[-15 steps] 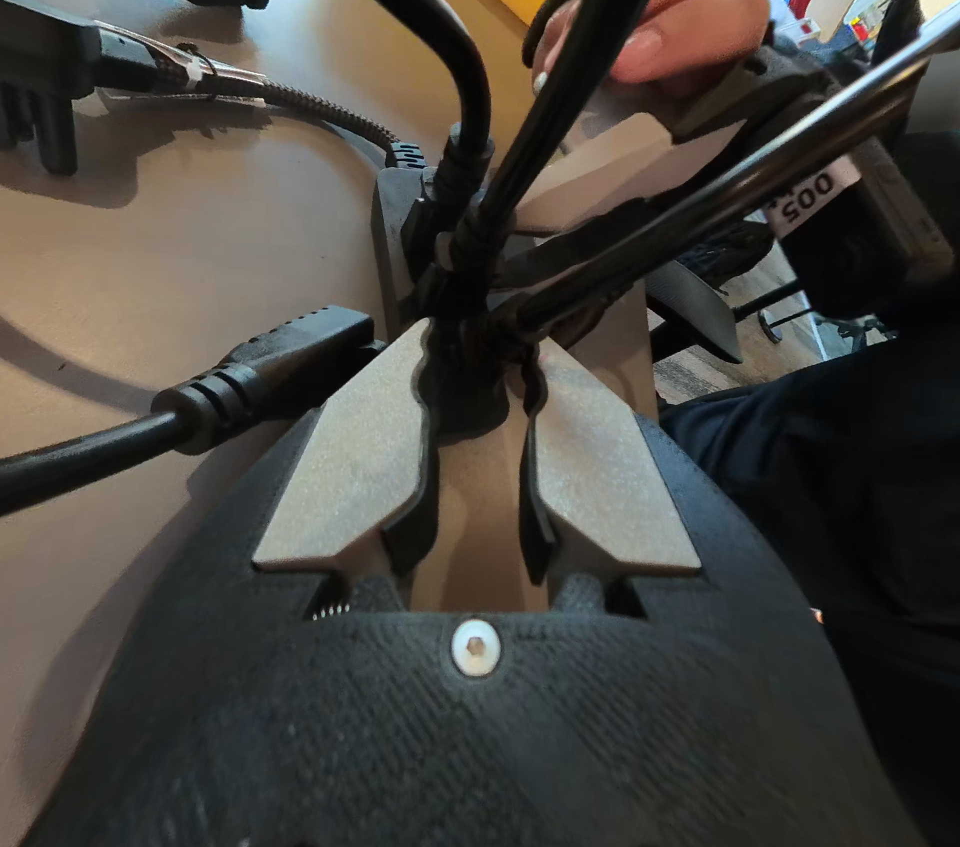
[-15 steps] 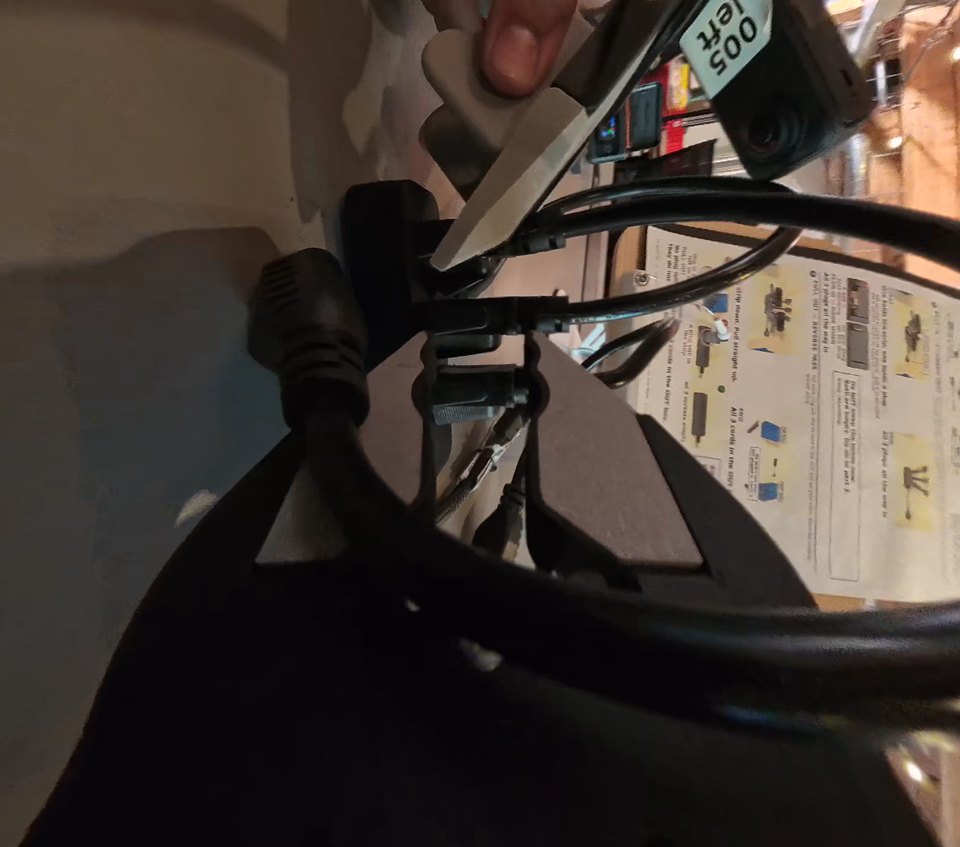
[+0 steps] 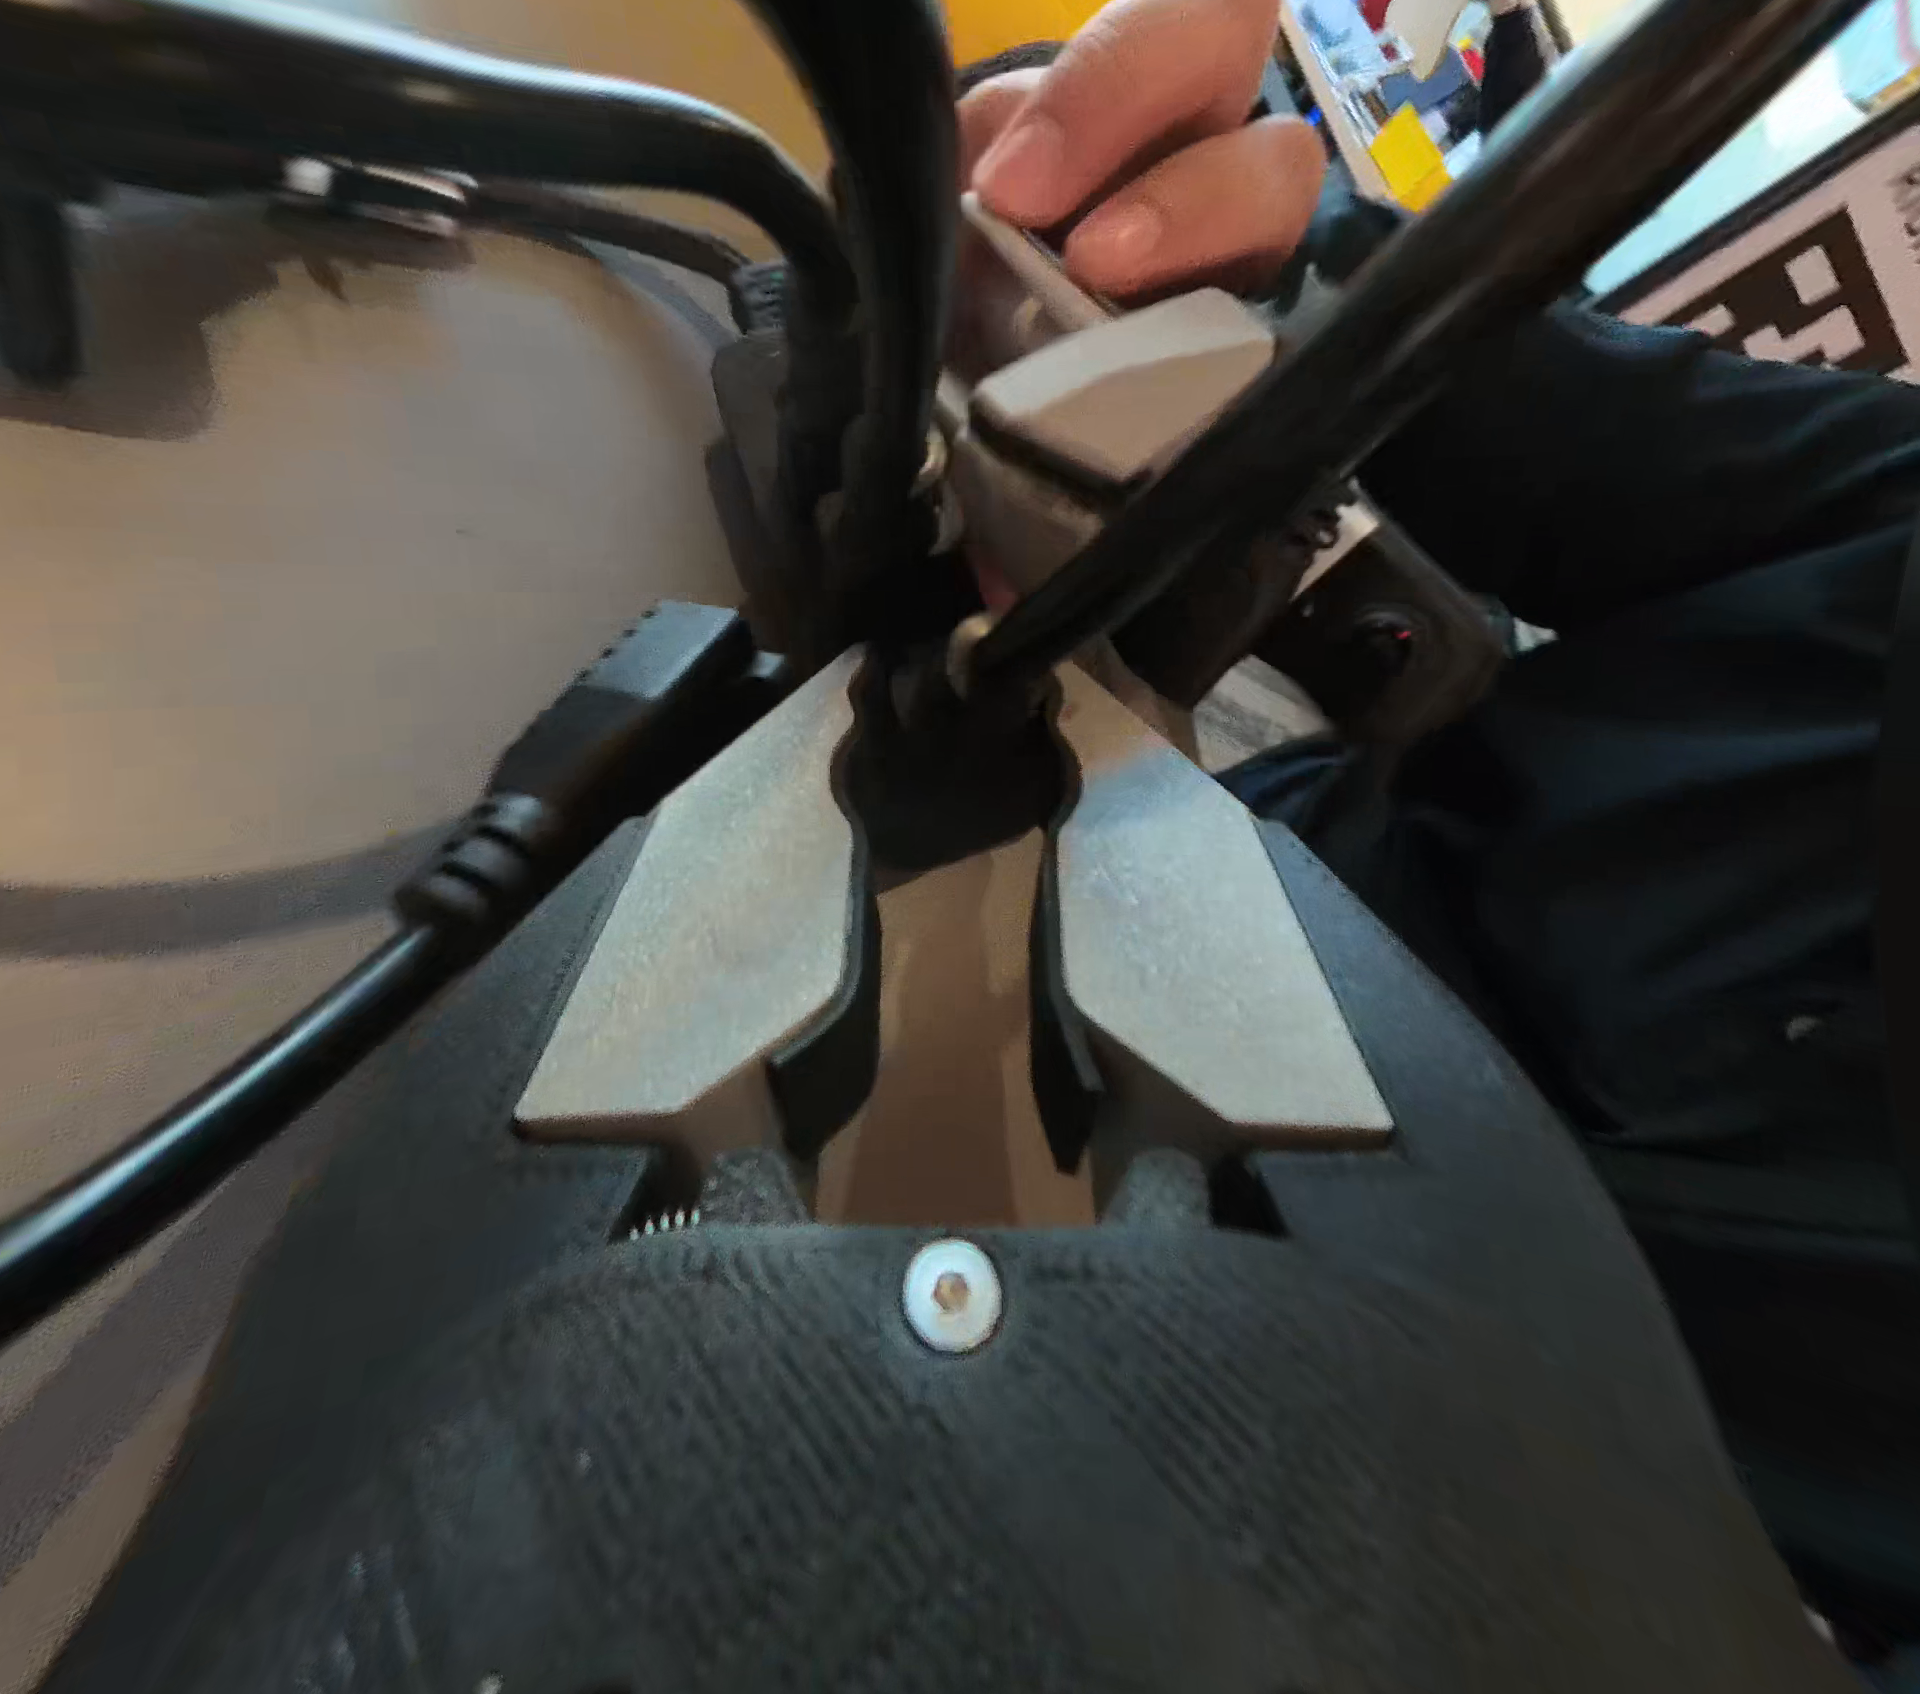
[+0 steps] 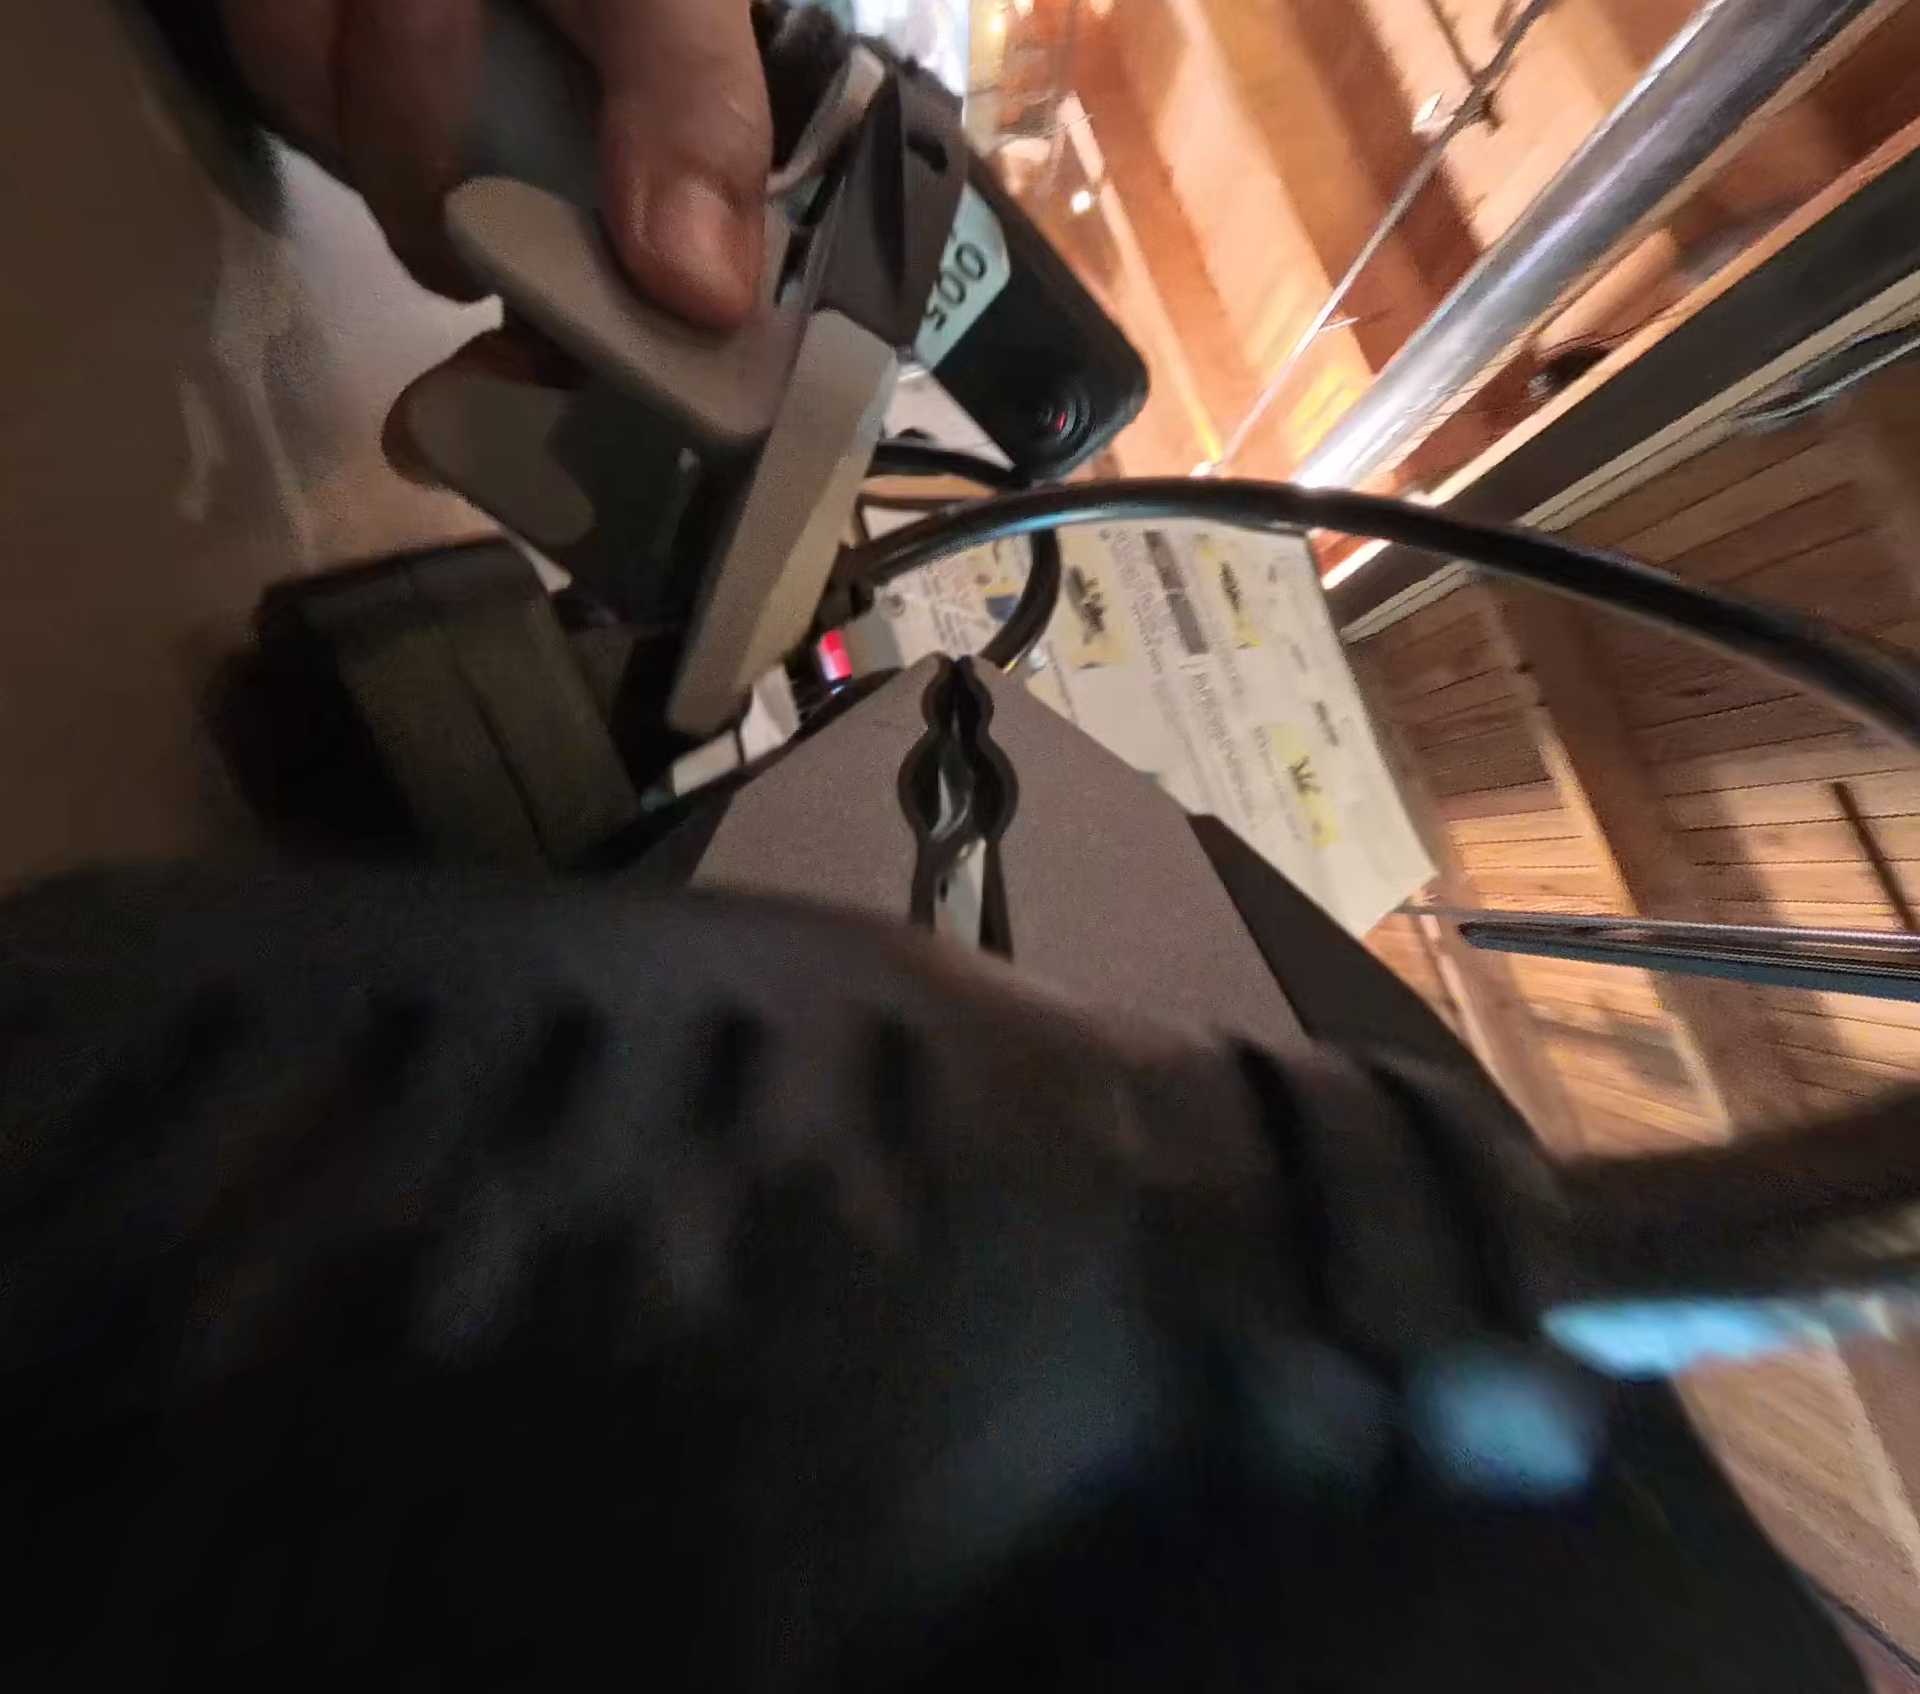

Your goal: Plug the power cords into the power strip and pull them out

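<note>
A: In the left wrist view, what does the left gripper (image 3: pixel 951 709) have?

B: Its jaws are clamped on a black plug (image 3: pixel 951 771) at the tips, with a stiff black cord (image 3: pixel 1455 273) running from it up to the right. Just beyond the tips sits the dark power strip (image 3: pixel 753 439), on the tan bench (image 3: pixel 312 553); other black cords arch over it, and one more plug (image 3: pixel 623 709) lies on the bench just left of the gripper.

A: And the other gripper?

B: The right gripper (image 3: pixel 1039 501) shows past the strip, a hand (image 3: pixel 1132 158) on its grey handle. How its jaws stand I cannot tell from here.

A: Now the right wrist view.

B: It is blurred. The right gripper (image 4: pixel 956 709) has its jaws drawn nearly together, holding nothing that I can make out. A dark ribbed blur fills the lower picture.

A: Where is the power strip there?

B: A dark block (image 4: pixel 436 688) left of the tips, against the bench (image 4: pixel 104 397). The left gripper (image 4: pixel 727 636) reaches down to it, a hand (image 4: pixel 520 34) gripping it. A thin black cord (image 4: pixel 1455 543) loops off right over a printed sheet (image 4: pixel 1247 709).
</note>
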### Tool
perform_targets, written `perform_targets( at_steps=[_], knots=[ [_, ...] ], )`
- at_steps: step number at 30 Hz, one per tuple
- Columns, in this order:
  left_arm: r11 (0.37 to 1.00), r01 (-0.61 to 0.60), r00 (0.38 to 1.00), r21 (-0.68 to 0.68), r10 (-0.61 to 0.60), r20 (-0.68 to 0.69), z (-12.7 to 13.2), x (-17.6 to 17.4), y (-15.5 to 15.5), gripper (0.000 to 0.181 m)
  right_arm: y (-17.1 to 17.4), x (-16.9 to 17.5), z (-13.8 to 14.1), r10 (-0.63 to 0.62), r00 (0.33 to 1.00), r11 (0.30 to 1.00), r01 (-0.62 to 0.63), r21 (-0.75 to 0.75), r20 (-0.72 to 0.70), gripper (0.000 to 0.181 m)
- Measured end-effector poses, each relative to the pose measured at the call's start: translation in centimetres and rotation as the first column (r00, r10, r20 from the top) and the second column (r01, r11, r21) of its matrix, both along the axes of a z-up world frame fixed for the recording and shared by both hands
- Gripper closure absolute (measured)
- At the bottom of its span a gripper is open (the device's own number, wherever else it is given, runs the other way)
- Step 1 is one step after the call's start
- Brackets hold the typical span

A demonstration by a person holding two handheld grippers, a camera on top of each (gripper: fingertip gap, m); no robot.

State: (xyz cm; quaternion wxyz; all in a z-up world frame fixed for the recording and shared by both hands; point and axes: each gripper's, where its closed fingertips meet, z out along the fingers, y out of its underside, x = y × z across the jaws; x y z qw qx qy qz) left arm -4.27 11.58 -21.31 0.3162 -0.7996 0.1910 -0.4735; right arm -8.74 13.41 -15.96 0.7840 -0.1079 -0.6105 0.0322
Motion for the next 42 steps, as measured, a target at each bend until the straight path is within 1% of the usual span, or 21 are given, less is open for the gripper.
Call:
perform_targets(
  at_steps=[2, 3, 5, 7, 8, 10, 12, 15, 17, 19, 21, 23, 24, 25, 28, 29, 31, 32, 35, 38, 42],
  knots=[
    [0.999, -0.044, 0.998, 0.027, 0.045, -0.032, 0.0, -1.1, 0.6, 0.155, 1.2, 0.9, 0.2, 0.01, 0.999, 0.997, -0.007, -0.077, 0.033, 0.181],
    [0.998, -0.059, 0.997, 0.037, 0.061, -0.053, 0.0, -1.4, 0.7, 0.156, 1.8, 1.4, -0.1, 0.018, 0.997, 0.992, -0.008, -0.126, 0.081, 0.181],
    [0.996, -0.073, 0.994, 0.047, 0.076, -0.081, -0.1, -1.7, 0.9, 0.157, 2.7, 2.4, -1.4, 0.042, 0.979, 0.975, 0.003, -0.22, 0.2, 0.18],
    [0.996, -0.071, 0.994, 0.046, 0.074, -0.078, -0.1, -1.6, 0.9, 0.156, 3.0, 3.3, -3.5, 0.103, 0.926, 0.942, 0.026, -0.335, 0.363, 0.181],
    [0.997, -0.069, 0.995, 0.039, 0.071, -0.066, -0.1, -1.6, 0.9, 0.156, 3.2, 3.7, -3.7, 0.115, 0.915, 0.926, 0.043, -0.376, 0.388, 0.181],
    [0.998, -0.065, 0.997, 0.023, 0.066, -0.036, 0.0, -1.7, 0.9, 0.156, 3.1, 4.1, -3.2, 0.15, 0.909, 0.91, 0.027, -0.415, 0.389, 0.181],
    [0.998, -0.061, 0.998, 0.023, 0.061, -0.023, 0.0, -1.7, 0.9, 0.156, 2.4, 4.2, -3.4, 0.2, 0.873, 0.892, 0.026, -0.452, 0.445, 0.181],
    [0.998, -0.055, 0.998, 0.021, 0.055, -0.015, 0.1, -1.7, 0.9, 0.156, 1.6, 3.9, -3.0, 0.262, 0.838, 0.861, 0.021, -0.509, 0.478, 0.173],
    [0.998, -0.053, 0.999, 0.019, 0.053, -0.012, 0.1, -1.7, 0.9, 0.156, 1.3, 3.6, -2.2, 0.307, 0.835, 0.823, 0.007, -0.568, 0.456, 0.172],
    [0.999, -0.051, 0.999, 0.016, 0.051, -0.009, 0.1, -1.7, 0.9, 0.156, 1.4, 3.1, -0.9, 0.357, 0.856, 0.758, -0.032, -0.652, 0.373, 0.171],
    [0.999, -0.05, 0.999, 0.013, 0.05, -0.006, 0.1, -1.7, 0.8, 0.156, 1.6, 2.9, 0.5, 0.41, 0.877, 0.653, -0.09, -0.752, 0.251, 0.17],
    [0.999, -0.051, 0.999, 0.015, 0.051, -0.012, 0.1, -1.8, 0.9, 0.156, 2.4, 2.7, 1.2, 0.432, 0.892, 0.534, -0.134, -0.835, 0.133, 0.169],
    [0.998, -0.05, 0.998, 0.023, 0.051, -0.021, 0.1, -1.8, 0.9, 0.156, 2.9, 2.6, 1.2, 0.429, 0.898, 0.492, -0.141, -0.859, 0.098, 0.169],
    [0.998, -0.053, 0.998, 0.034, 0.054, -0.037, 0.1, -1.8, 0.9, 0.156, 3.4, 2.5, 1.0, 0.417, 0.904, 0.474, -0.132, -0.87, 0.09, 0.17],
    [0.993, -0.066, 0.988, 0.101, 0.079, -0.13, -0.1, -1.9, 1.3, 0.157, 4.5, 2.5, 0.4, 0.36, 0.927, 0.482, -0.09, -0.872, 0.104, 0.176],
    [0.987, -0.07, 0.981, 0.143, 0.094, -0.172, 0.0, -2.0, 1.5, 0.157, 5.0, 2.5, 0.2, 0.338, 0.934, 0.497, -0.075, -0.865, 0.113, 0.181],
    [0.973, -0.075, 0.959, 0.219, 0.13, -0.25, -0.1, -2.3, 2.0, 0.157, 6.3, 2.4, 0.1, 0.271, 0.955, 0.534, -0.045, -0.844, 0.12, 0.181],
    [0.966, -0.074, 0.95, 0.248, 0.144, -0.278, -0.1, -2.4, 2.2, 0.156, 6.9, 2.3, 0.1, 0.248, 0.962, 0.536, -0.035, -0.844, 0.117, 0.181],
    [0.95, -0.061, 0.929, 0.307, 0.166, -0.33, 0.0, -2.4, 2.4, 0.155, 8.0, 2.5, 0.2, 0.214, 0.971, 0.501, -0.012, -0.865, 0.11, 0.181],
    [0.948, -0.059, 0.935, 0.314, 0.163, -0.315, 0.0, -2.2, 2.4, 0.155, 8.7, 2.6, 0.3, 0.192, 0.976, 0.47, -0.003, -0.883, 0.1, 0.181],
    [0.971, -0.087, 0.968, 0.221, 0.135, -0.213, -0.1, -1.9, 2.3, 0.157, 9.9, 2.7, 0.4, 0.153, 0.984, 0.412, 0.016, -0.911, 0.087, 0.181]
  ],
)
